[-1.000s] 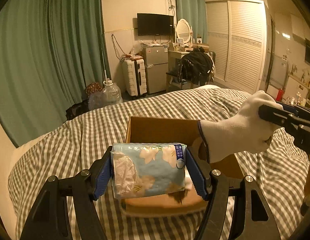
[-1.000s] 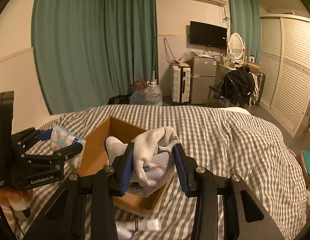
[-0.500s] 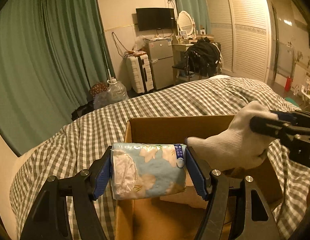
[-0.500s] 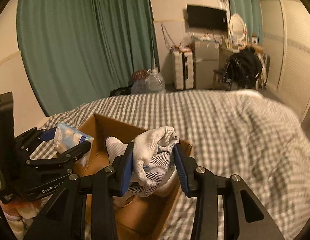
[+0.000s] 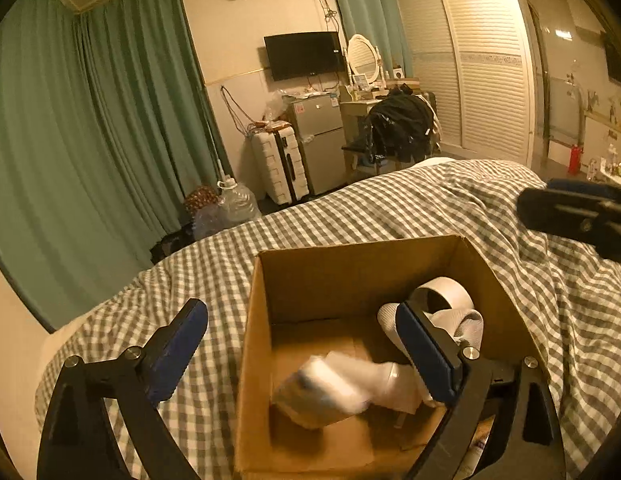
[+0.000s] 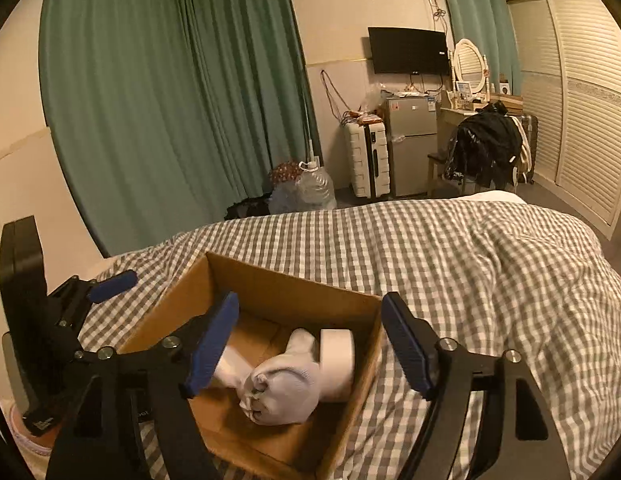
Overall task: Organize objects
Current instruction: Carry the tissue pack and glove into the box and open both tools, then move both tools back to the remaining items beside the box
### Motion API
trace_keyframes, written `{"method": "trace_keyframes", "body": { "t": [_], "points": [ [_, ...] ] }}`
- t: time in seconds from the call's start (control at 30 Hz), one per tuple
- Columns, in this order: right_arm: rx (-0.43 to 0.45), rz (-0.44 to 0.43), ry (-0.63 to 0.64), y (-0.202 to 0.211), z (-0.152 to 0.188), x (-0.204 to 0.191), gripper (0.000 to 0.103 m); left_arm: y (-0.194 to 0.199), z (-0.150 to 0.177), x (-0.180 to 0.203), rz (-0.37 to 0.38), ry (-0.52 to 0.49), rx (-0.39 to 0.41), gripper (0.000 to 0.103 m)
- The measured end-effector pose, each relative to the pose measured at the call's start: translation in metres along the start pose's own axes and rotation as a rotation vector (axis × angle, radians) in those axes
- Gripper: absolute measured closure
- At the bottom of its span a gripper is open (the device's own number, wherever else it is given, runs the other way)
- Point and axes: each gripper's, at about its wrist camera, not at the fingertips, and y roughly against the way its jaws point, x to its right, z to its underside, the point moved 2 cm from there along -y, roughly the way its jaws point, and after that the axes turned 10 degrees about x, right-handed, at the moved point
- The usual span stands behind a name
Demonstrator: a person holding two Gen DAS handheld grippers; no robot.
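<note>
An open cardboard box (image 5: 266, 288) (image 6: 270, 280) sits on the checked bed. My left gripper (image 5: 302, 356) is open and empty above the box's near left part. The tissue pack (image 5: 330, 388) is a blurred shape low inside the box. My right gripper (image 6: 308, 342) is open and empty above the box. The white glove (image 6: 282, 392) lies bunched on the box floor, next to a pale roll (image 6: 336, 356), which also shows in the left wrist view (image 5: 442, 296). The left gripper (image 6: 110, 286) shows at the left of the right wrist view.
The grey checked bedcover (image 6: 490, 280) spreads around the box, bunched to the right. Beyond the bed stand green curtains (image 5: 90, 140), a white suitcase (image 5: 278, 168), a small fridge (image 5: 316, 140) and a chair with a black jacket (image 5: 398, 128).
Both grippers have opened. The tissue pack has left the left gripper and dropped into the box. The glove has left the right gripper and lies in the box.
</note>
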Motion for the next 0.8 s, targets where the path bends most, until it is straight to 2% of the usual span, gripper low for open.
{"method": "trace_keyframes", "body": {
  "t": [0.27, 0.4, 0.47, 0.63, 0.8],
  "points": [
    [-0.049, 0.065, 0.113, 0.045, 0.008, -0.005, 0.023, 0.033, 0.007, -0.01, -0.006, 0.065, -0.026, 0.005],
    [-0.081, 0.141, 0.206, 0.076, 0.016, -0.002, 0.023, 0.052, 0.011, -0.016, -0.018, 0.079, -0.029, 0.005],
    [-0.083, 0.164, 0.207, 0.088, 0.015, 0.002, 0.023, 0.061, 0.013, -0.018, -0.026, 0.082, -0.041, 0.005],
    [-0.079, 0.163, 0.19, 0.122, 0.008, 0.003, 0.023, 0.087, 0.018, -0.023, -0.053, 0.098, -0.059, 0.005],
    [-0.073, 0.154, 0.215, 0.154, 0.002, -0.011, 0.023, 0.117, 0.025, -0.024, -0.083, 0.105, -0.069, 0.005]
  ]
}}
